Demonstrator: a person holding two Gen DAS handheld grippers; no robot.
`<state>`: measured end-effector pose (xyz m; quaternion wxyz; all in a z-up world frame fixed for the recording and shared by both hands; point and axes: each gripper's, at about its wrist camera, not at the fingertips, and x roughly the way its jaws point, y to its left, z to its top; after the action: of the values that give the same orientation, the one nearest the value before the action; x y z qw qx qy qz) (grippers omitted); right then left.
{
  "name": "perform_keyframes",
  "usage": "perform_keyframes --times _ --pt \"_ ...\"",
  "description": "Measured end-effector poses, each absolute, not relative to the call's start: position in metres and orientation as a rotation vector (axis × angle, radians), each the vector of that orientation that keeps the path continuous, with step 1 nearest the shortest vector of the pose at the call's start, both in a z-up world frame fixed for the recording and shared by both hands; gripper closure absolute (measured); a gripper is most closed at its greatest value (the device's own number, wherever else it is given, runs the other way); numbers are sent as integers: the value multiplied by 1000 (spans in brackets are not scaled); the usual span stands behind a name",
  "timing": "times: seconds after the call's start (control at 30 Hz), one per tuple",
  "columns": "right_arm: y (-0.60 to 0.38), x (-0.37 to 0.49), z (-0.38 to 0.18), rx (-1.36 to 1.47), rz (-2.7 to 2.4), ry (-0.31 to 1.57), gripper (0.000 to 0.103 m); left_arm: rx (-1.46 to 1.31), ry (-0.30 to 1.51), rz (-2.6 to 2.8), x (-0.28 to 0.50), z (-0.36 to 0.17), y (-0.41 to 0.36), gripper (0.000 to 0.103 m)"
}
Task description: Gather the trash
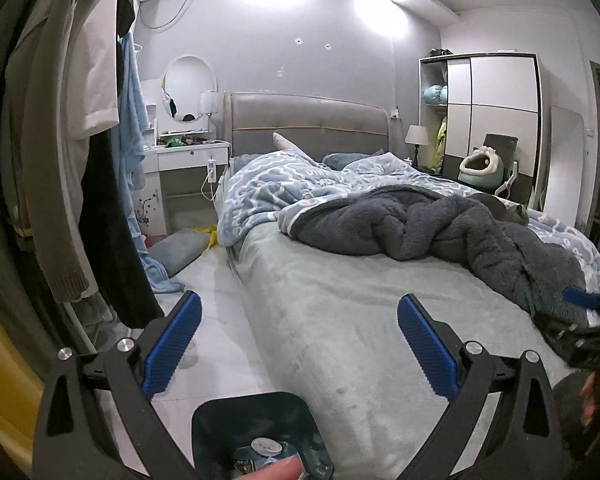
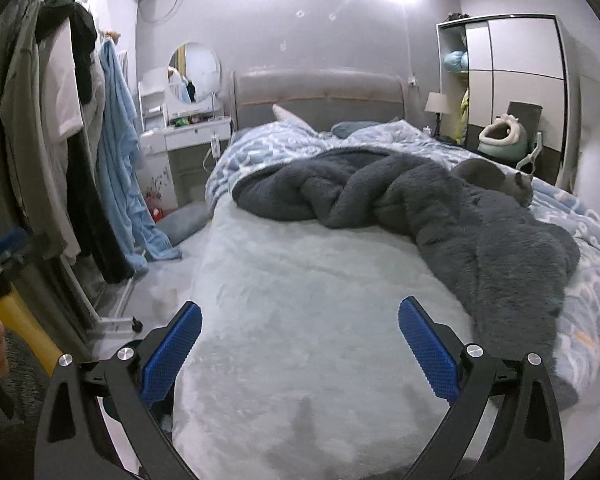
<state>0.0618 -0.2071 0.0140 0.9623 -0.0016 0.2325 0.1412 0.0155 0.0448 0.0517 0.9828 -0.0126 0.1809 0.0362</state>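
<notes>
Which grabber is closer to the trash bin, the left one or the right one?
Left. The left gripper is open right above the dark trash bin beside the bed. The right gripper, also open, faces only the bed; no bin shows there.

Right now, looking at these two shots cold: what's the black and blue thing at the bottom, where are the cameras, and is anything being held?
No robot arm here. A person carries a hand-held two-finger gripper in each hand, each with a fisheye camera looking forward along its fingers. So the black arms with blue pads are the jaws seen from behind.

The left wrist view shows the left gripper, jaws wide apart, holding nothing. Below it is a dark trash bin on the floor beside the bed, with some scraps inside.

The right wrist view shows the right gripper, also open and empty, over the bed.

On the bed lie a patterned blue blanket, a dark grey fleece blanket and a grey cat. Clothes hang on the left; a wardrobe stands at the back right.
</notes>
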Motion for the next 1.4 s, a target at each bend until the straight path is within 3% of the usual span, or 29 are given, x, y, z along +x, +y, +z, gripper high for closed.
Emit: perform_keyframes --times 1.4 --pt "-214 32 1 -7 335 375 3 -9 432 112 -5 21 57 3"
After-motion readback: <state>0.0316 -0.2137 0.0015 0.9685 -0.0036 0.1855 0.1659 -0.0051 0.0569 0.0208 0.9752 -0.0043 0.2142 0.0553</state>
